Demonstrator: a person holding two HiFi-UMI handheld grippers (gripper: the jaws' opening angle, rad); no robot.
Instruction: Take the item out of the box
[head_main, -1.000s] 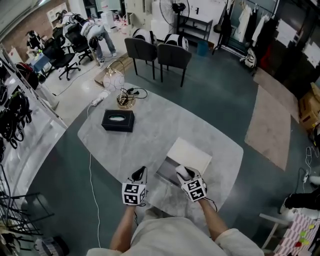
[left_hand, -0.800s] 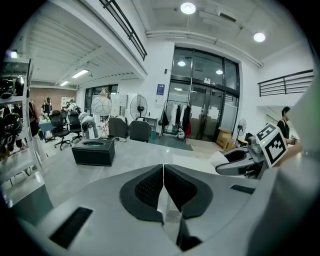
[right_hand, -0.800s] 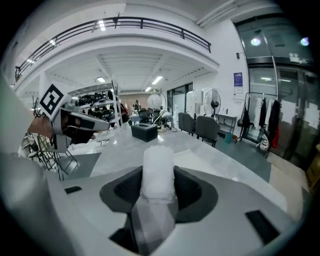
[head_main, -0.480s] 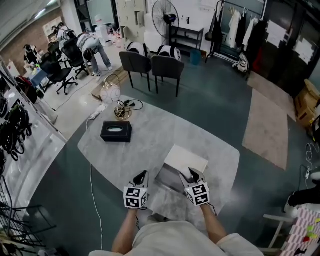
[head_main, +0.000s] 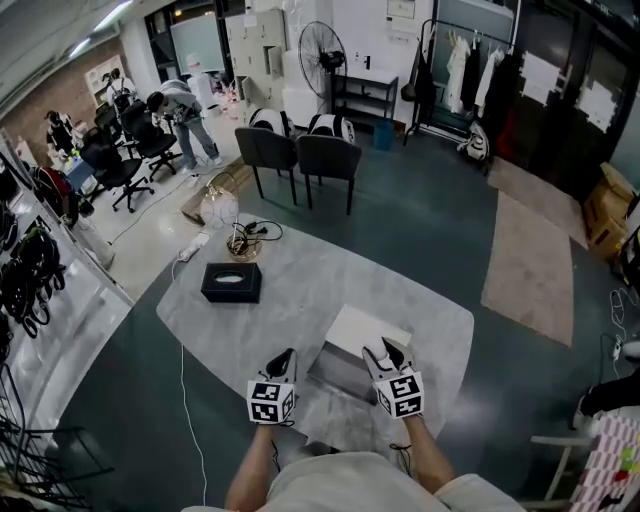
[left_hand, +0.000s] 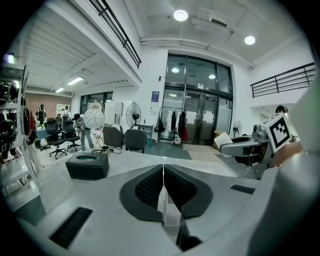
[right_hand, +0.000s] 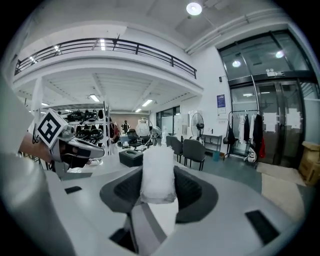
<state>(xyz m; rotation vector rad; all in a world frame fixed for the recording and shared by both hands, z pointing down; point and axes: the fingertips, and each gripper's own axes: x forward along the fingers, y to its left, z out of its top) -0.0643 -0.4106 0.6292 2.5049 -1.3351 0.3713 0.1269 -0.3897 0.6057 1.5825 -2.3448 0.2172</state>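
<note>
An open box (head_main: 340, 372) with its white lid (head_main: 366, 330) folded back sits on the pale table (head_main: 300, 290) in front of me. My right gripper (head_main: 384, 352) is raised above the box and shut on a white wrapped item (right_hand: 158, 171), which fills the gap between its jaws in the right gripper view. My left gripper (head_main: 282, 360) hovers left of the box, its jaws closed together with nothing between them. In the left gripper view the right gripper (left_hand: 255, 144) shows at the far right.
A black tissue box (head_main: 231, 282) lies on the table's far left, with a round wire lamp (head_main: 238, 240) and cable behind it. Two dark chairs (head_main: 300, 160) stand beyond the table. People work at desks far left.
My right gripper has lifted up out of the box with the white item in it. The left gripper has stayed beside the box.
</note>
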